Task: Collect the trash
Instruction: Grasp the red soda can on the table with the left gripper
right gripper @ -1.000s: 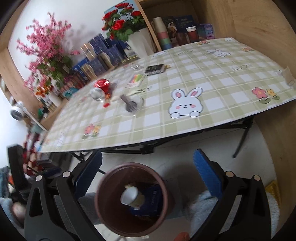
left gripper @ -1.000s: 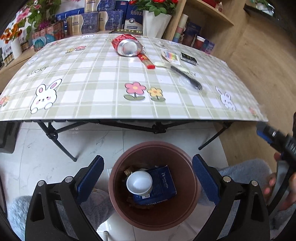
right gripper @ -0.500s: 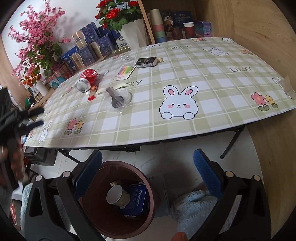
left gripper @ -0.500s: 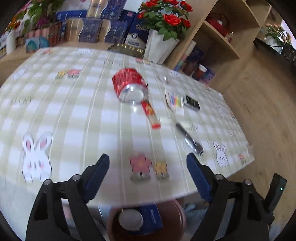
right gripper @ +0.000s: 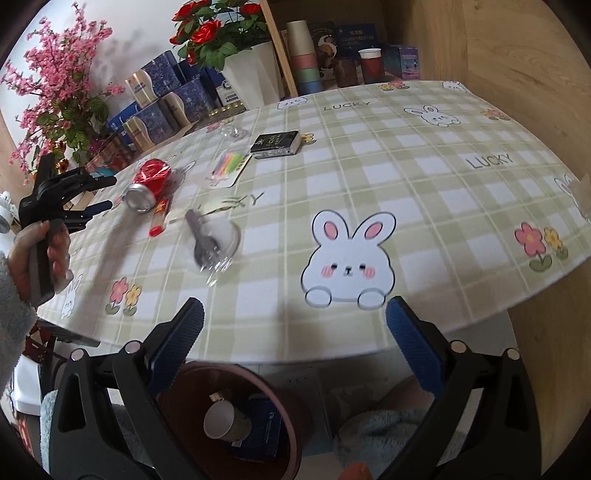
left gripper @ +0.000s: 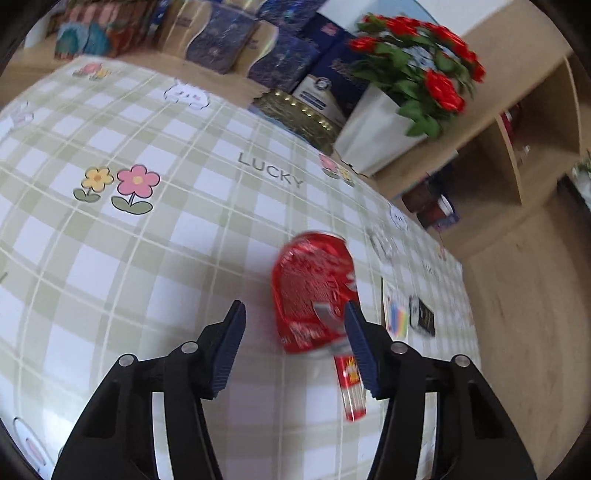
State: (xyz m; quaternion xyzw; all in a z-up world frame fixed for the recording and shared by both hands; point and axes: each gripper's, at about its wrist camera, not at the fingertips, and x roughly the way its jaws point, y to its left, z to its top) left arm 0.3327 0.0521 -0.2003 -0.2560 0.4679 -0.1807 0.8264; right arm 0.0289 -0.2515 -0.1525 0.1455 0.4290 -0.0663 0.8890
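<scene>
Left wrist: red can (left gripper: pixel 314 291) lying ahead, between left claw (left gripper: pixel 293 332) jaws

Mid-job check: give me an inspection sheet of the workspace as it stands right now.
Surface: checked tablecloth with rabbits and flowers.
Job's things: crushed red can on its side; red wrapper beside it; clear plastic cup tipped over; brown bin below, holding a paper cup and a blue box.
Clutter: black box, coloured card.
Grippers: left gripper jaws have just been closing, can between them, not pressed; right gripper open, empty.
Cables: nothing seen.
Surroundings: red roses, shelves.
</scene>
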